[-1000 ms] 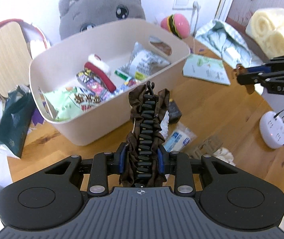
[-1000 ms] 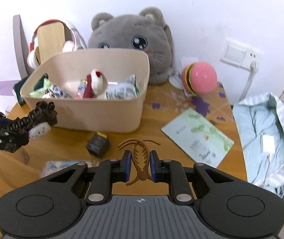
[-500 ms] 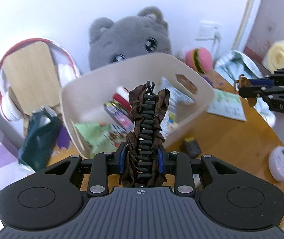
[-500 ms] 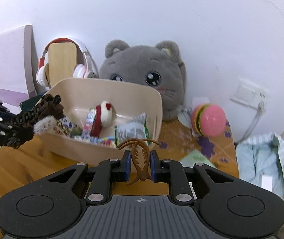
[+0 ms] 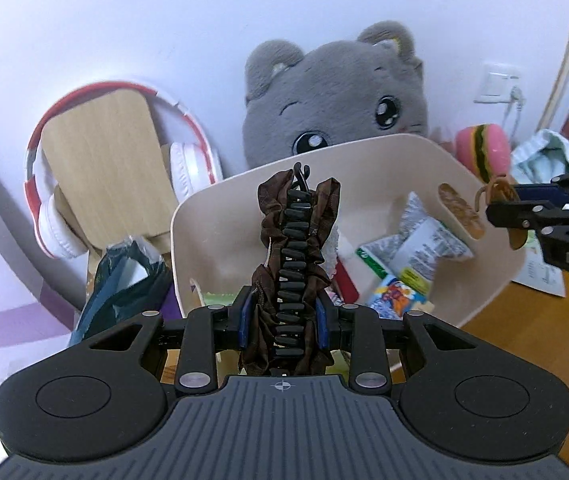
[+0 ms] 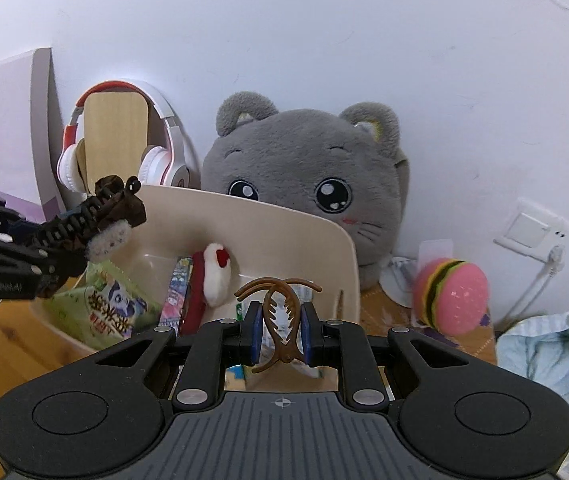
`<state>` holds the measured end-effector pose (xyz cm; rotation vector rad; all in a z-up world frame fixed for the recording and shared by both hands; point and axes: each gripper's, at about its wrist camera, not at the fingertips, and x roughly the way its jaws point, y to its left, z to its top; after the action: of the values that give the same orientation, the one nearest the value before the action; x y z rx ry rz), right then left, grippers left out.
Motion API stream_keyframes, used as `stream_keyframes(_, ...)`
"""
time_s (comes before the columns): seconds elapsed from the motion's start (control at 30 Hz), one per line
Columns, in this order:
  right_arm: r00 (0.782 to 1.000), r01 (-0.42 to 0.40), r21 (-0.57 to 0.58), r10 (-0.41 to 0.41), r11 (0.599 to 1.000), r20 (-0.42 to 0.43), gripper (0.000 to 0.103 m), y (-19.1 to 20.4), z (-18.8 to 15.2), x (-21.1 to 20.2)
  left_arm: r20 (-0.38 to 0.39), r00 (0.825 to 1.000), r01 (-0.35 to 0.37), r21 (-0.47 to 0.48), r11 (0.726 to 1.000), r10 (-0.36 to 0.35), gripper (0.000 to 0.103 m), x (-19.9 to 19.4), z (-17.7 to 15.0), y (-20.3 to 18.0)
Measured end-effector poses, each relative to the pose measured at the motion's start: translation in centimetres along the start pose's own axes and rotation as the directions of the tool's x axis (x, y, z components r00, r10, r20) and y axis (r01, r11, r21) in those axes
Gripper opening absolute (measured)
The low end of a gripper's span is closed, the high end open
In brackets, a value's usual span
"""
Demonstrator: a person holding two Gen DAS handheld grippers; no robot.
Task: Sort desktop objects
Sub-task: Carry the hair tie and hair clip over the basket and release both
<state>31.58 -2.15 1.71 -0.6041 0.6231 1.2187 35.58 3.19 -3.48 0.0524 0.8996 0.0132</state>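
My left gripper (image 5: 284, 316) is shut on a black hair clip wrapped in brown ruffled cloth (image 5: 298, 256), held over the near-left part of the beige bin (image 5: 220, 216). The same clip (image 6: 100, 216) shows at the left of the right wrist view, above the bin's left rim. My right gripper (image 6: 282, 330) is shut on a small brown claw hair clip (image 6: 280, 316), above the bin's (image 6: 284, 224) near edge. That claw clip (image 5: 496, 196) also shows at the right of the left wrist view. Snack packets (image 5: 416, 240) and a red-and-white plush piece (image 6: 214, 276) lie in the bin.
A grey plush cat (image 6: 308, 188) sits behind the bin against the white wall. Red-and-white headphones (image 5: 56, 208) hang on a wooden stand to the left, with a dark green bag (image 5: 120, 284) below. A pink burger toy (image 6: 450, 296) and a pale blue cloth (image 6: 544, 356) lie at right.
Both grippers have moved toward and over the bin, each still holding its clip. The bin and the plush cat now fill more of both views.
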Motion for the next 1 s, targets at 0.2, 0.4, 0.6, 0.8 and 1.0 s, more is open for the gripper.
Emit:
stream_keyframes(0.2, 0.998, -0.013, -0.012, 0.013, 1.0, -0.056, 0.018, 1.3, 0.5, 3.9, -0.014, 0.997, -0.079, -0.056, 0.995, 0.078, 0.031, 1.7, -0.4, 0.3)
stream_keyframes(0.4, 0.994, -0.029, -0.022, 0.027, 0.999, -0.11, 0.018, 2.5, 0.1, 6.5, -0.045, 0.994, -0.107, -0.08, 0.991, 0.103, 0.032, 2.9, -1.0, 0.6)
stream_keyframes(0.6, 0.988, -0.041, -0.038, 0.034, 0.998, -0.151, 0.018, 3.2, -0.5, 7.8, -0.038, 0.993, -0.115, -0.113, 0.987, 0.111, 0.034, 3.1, -1.2, 0.5)
stream_keyframes(0.8, 0.985, -0.054, -0.019, 0.05, 0.998, -0.163, 0.048, 2.7, -1.2, 7.8, 0.013, 0.994, -0.107, -0.106, 0.989, 0.109, 0.074, 1.9, -1.1, 0.0)
stream_keyframes(1.0, 0.996, -0.032, -0.038, 0.029, 0.999, -0.079, 0.072, 2.1, -1.7, 4.9, 0.052, 0.995, -0.083, -0.101, 0.991, 0.088, 0.076, 0.5, -1.4, -0.7)
